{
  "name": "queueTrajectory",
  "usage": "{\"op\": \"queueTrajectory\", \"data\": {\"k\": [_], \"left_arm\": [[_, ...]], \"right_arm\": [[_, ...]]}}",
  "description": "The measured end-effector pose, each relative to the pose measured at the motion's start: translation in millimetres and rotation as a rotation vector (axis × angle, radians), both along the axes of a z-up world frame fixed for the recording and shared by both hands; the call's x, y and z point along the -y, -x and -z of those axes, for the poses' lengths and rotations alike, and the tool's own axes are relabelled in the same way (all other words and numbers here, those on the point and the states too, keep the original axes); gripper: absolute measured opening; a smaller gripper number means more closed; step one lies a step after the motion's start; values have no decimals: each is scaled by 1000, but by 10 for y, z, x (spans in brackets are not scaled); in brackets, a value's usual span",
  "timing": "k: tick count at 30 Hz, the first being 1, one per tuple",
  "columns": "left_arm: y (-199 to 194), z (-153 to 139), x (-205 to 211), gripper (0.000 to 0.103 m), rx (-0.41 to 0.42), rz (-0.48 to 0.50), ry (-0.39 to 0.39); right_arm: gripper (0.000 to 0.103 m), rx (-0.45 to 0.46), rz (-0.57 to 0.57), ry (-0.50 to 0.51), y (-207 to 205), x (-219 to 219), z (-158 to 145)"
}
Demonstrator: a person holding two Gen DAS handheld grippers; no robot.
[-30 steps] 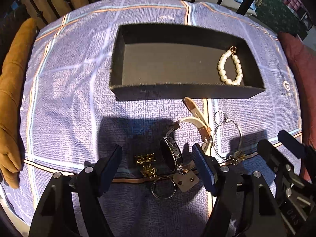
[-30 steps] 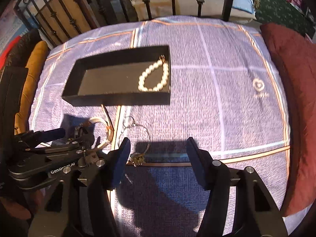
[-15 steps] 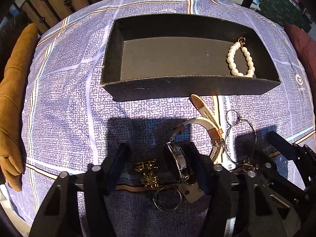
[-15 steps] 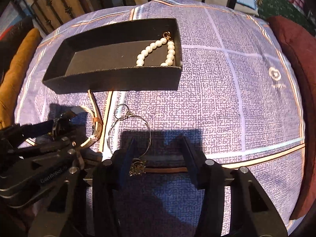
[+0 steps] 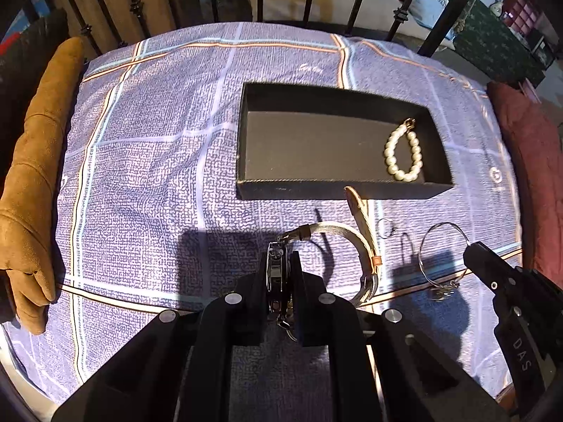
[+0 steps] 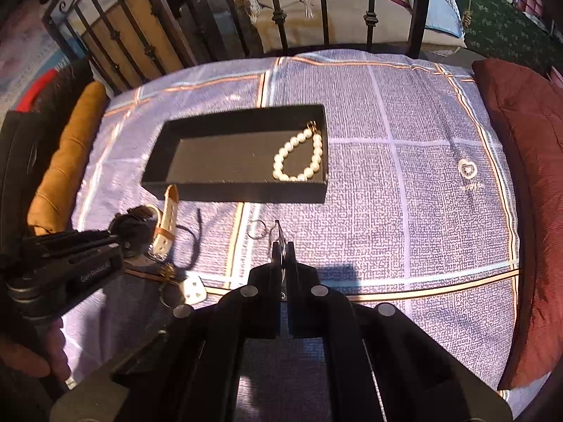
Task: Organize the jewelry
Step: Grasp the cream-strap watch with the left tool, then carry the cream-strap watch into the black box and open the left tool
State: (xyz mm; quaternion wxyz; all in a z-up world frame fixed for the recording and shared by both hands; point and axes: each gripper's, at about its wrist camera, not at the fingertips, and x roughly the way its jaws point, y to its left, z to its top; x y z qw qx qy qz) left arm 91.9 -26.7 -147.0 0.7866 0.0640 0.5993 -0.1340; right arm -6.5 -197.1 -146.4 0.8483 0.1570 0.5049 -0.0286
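I work on a blue patterned bedspread with orange and pale check lines [image 5: 147, 161], which covers the whole surface in front of me. On it stands a shallow black rectangular box [image 5: 302, 190], open at the top. In its right end lies a white pearl bracelet with a gold clasp [image 5: 403, 156], so I judge this one piece as already sorted; the other part of the box floor is bare.

My left gripper [image 5: 281, 281] is clenched on the round metal case of a wristwatch with a beige leather strap [image 5: 362, 225], and the strap curves away toward the near wall of the box, its tip just beside that wall. My right gripper [image 6: 281, 256] is closed on a thin silver wire hoop [image 5: 441, 253]; from its own camera I see only the edge of the wire between the fingers [image 6: 291, 260]. A small silver ring [image 6: 258, 230] lies on the cloth between this gripper and the box.

Near my left gripper, the right camera shows some small gold pieces [image 6: 168, 270], a dark cord loop [image 6: 195, 242] and a small white tag [image 6: 193, 291], all outside the box. So I think the task is in its early half: one piece is placed, two are grasped, and several remain on the cloth
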Motion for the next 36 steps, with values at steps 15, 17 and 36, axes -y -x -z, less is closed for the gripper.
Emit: {"op": "queueTrajectory", "data": {"k": [15,17,36], "left_arm": [[32,-456,181,10,36,20,26],[11,-494,190,10,42,22,30],[-121,-695,269,10,94,41,-3]], "right_arm": [[3,74,-4,-9,-52,-17,-485],[3,79,-6,-7,-59,-22,-521],[3,132,-4,4,-213,33,-763]]}}
